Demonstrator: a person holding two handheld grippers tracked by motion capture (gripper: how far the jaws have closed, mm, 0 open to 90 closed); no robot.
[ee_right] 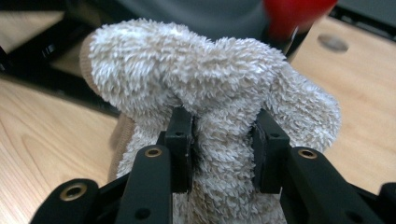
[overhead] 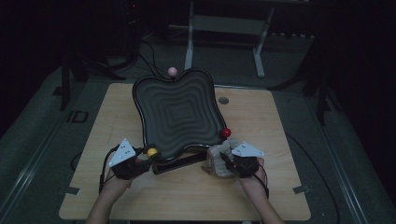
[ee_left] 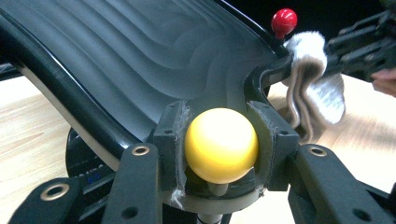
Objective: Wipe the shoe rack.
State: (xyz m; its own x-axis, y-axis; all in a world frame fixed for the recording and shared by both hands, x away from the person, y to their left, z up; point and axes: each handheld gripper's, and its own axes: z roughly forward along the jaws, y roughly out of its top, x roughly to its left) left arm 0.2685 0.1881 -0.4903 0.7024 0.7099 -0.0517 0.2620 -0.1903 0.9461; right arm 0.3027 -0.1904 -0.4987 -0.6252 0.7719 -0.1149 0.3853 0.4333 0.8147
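The left gripper [ee_left: 220, 145] is clamping the yellow ball [ee_left: 221, 145] at the tray's [ee_left: 140, 60] near corner between its fingers [ee_left: 170, 140], while the right gripper [ee_right: 223, 149] is squeezing a cloth [ee_right: 210, 88] bunched between and above its fingers [ee_right: 180, 140], just below the red ball [ee_right: 294, 14].

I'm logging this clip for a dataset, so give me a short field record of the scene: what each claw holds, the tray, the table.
left claw: shut on yellow knob at the tray's near corner
right claw: shut on towel, beside the red knob
tray: black, wavy ridges, tilted up on a stand
pink knob: at the tray's far edge
table: light wood
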